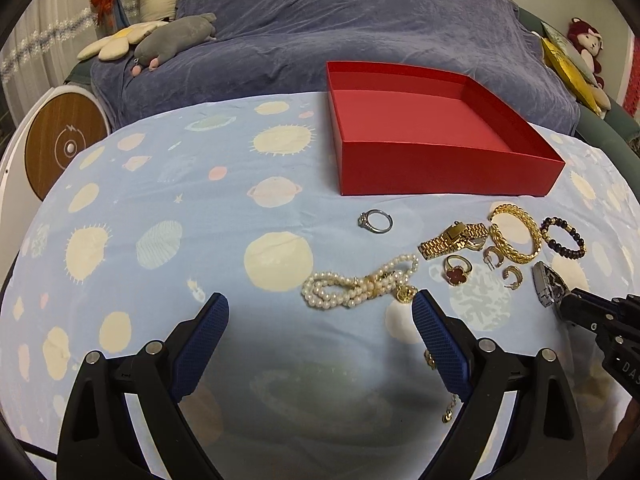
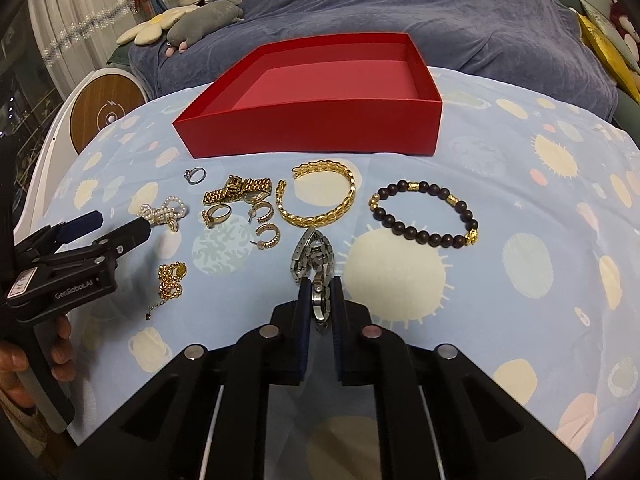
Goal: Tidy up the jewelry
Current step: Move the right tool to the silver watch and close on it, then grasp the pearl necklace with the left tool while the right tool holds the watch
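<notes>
Right gripper (image 2: 320, 300) clamps the silver watch (image 2: 314, 264) on the cloth; left gripper (image 1: 320, 312) hovers wide open beside the pearls (image 1: 356, 286).

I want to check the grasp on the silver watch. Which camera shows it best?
The right wrist view: the silver watch lies centred, its band pinched between the right gripper pads. The left wrist view shows only part of it at the right edge, with the right gripper covering one end.
</notes>
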